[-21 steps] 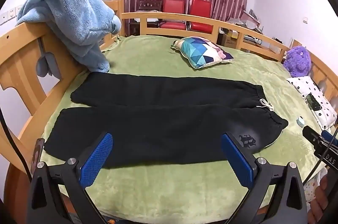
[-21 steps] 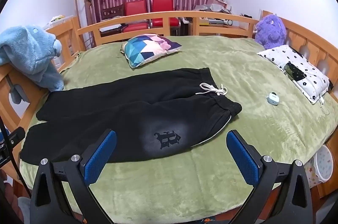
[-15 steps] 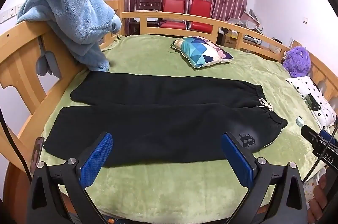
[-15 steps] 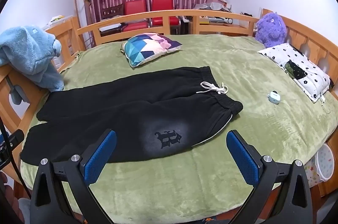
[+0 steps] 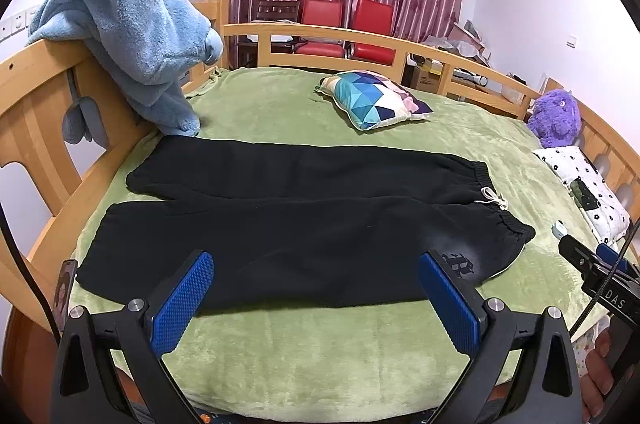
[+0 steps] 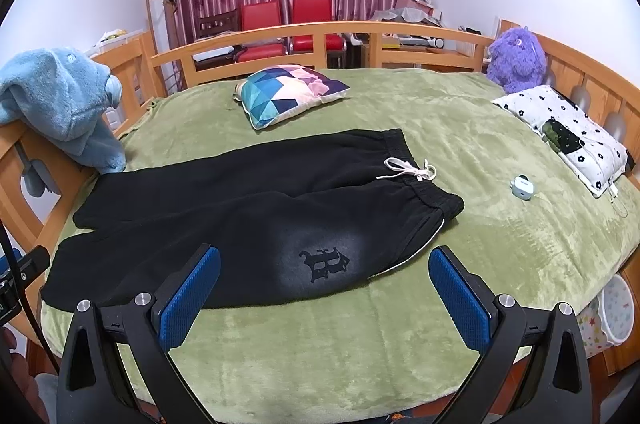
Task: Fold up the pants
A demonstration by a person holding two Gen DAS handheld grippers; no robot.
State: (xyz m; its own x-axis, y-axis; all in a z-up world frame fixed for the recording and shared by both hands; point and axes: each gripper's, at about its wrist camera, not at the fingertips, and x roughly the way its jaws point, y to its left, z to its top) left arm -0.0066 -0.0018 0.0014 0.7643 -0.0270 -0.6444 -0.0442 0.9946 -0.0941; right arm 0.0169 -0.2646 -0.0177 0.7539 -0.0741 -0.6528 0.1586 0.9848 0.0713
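Black pants [image 5: 288,220] lie flat on the green bed cover, both legs spread side by side, cuffs to the left and waistband with a white drawstring [image 5: 494,197] to the right. In the right wrist view the pants [image 6: 248,220] show a dark logo [image 6: 324,264] on a pale patch near the front edge. My left gripper [image 5: 320,296] is open and empty, above the front edge of the near leg. My right gripper [image 6: 326,294] is open and empty, just in front of the logo.
A patterned cushion [image 5: 372,99] lies behind the pants. A blue fleece [image 5: 136,35] hangs over the wooden bed rail at left. A purple plush [image 6: 516,59], a white spotted pillow [image 6: 568,131] and a small pale case [image 6: 522,187] lie at right.
Both grippers have drifted slightly; the pants sit a little higher in both views. Nothing was grasped and the pants have not moved.
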